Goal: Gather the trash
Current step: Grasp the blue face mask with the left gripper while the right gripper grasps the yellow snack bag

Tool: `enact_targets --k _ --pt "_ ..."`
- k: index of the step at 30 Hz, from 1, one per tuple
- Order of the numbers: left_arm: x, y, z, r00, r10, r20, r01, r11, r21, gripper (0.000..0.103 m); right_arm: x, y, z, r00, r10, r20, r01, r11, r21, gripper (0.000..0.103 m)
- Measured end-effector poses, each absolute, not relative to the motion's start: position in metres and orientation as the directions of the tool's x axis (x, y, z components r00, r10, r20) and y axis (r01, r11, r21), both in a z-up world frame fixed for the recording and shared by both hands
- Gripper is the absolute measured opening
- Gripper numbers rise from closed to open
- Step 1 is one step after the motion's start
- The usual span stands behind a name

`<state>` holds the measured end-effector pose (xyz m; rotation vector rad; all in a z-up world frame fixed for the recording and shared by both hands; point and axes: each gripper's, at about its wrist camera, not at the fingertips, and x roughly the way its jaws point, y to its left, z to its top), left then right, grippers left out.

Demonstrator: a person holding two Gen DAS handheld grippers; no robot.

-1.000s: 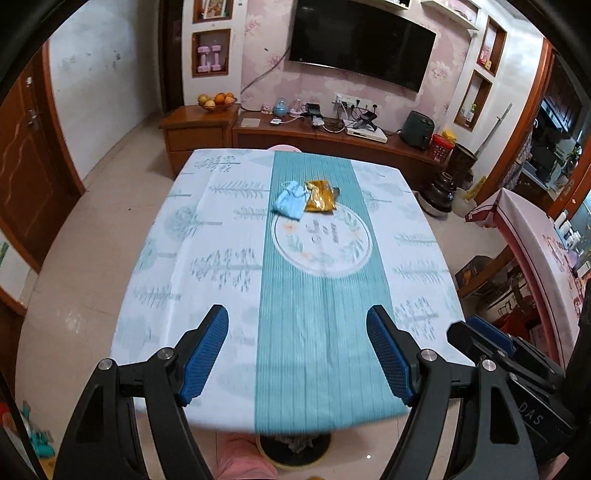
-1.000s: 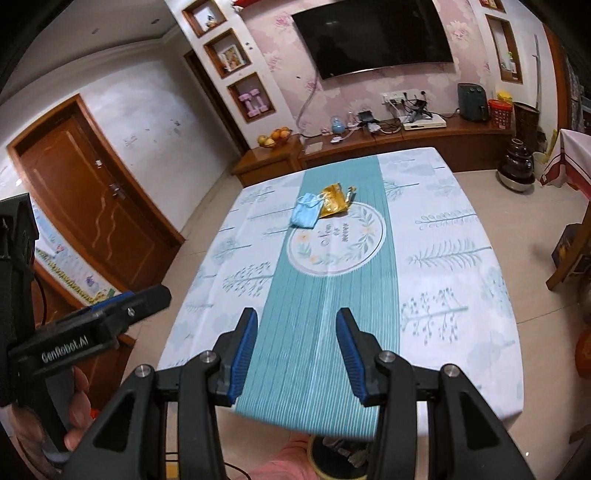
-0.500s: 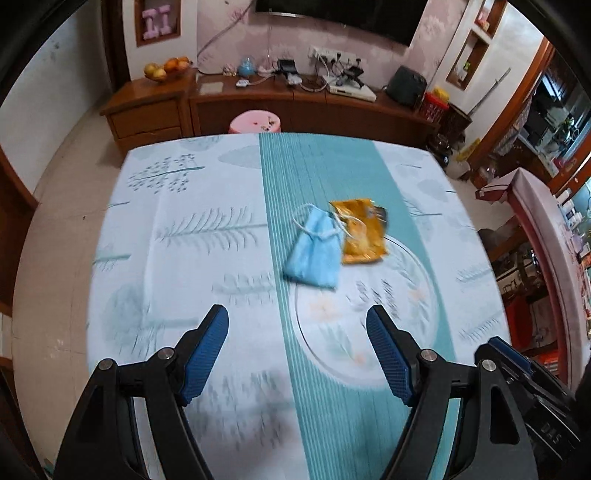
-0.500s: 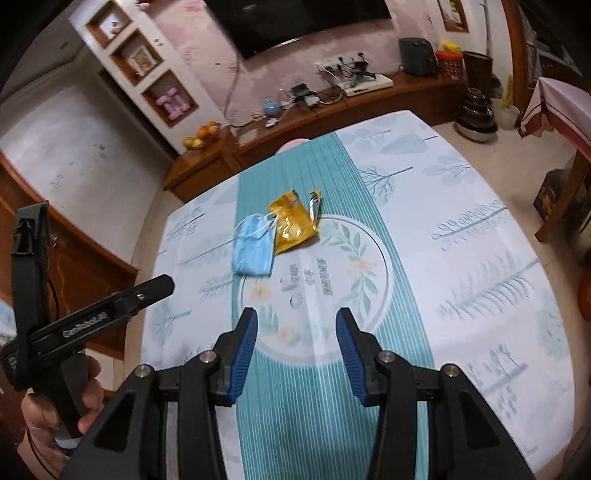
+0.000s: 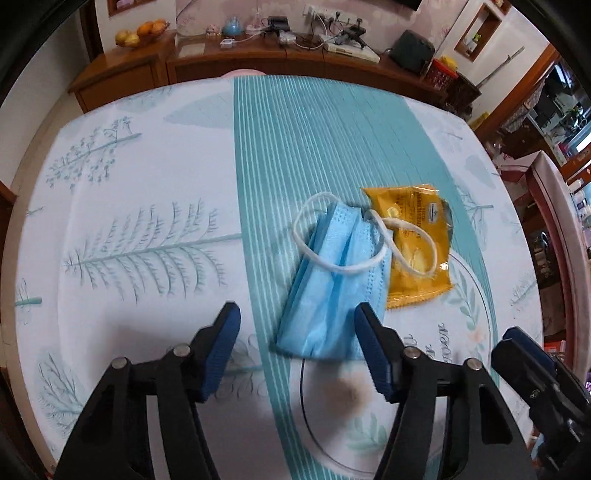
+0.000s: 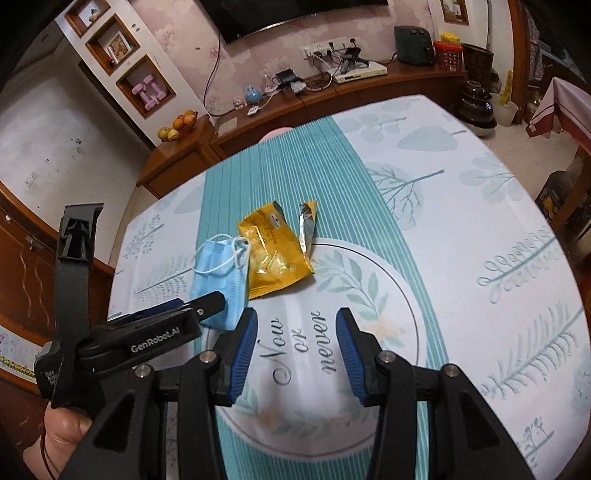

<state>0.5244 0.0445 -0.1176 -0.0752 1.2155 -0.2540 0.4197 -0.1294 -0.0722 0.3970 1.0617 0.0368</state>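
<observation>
A folded blue face mask with white ear loops lies on the teal stripe of the tablecloth. A yellow snack wrapper touches its right side, partly under one loop. My left gripper hovers low over the mask's near end. Its jaws are closing, with the mask's corner between them and beside the right finger, not pinched. In the right wrist view the mask, the wrapper and a torn foil strip lie ahead. My right gripper stands open and empty over the printed words.
A wooden sideboard with a fruit bowl, cables and boxes runs behind the table's far edge. A pink stool peeks out there. A hand holds the left gripper's handle. The right gripper shows at the lower right.
Both grippers have come forward and down over the table, so the mask and wrapper are now close. The left jaws stand narrower than before. The right jaws keep the same gap.
</observation>
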Motion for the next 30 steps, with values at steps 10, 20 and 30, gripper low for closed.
enact_targets --k 10,20,30 --pt "0.528 0.034 -0.12 0.355 -0.219 -0.909 0.19 0.969 -0.16 0.011 0.454 -0.13 -0.097 0.479 0.247 -0.843 0.164 0.918 0.362 0.045" --pt "0.516 0.082 -0.107 0.38 -0.209 -0.901 0.113 0.977 -0.179 0.01 0.49 -0.119 -0.113 0.47 0.246 -0.848 0.172 0.917 0.361 0.045" --pt "0.503 0.1 -0.098 0.391 -0.205 -0.897 0.091 0.979 -0.184 0.01 0.496 -0.091 -0.117 0.478 0.142 -0.867 0.094 0.973 0.211 0.006"
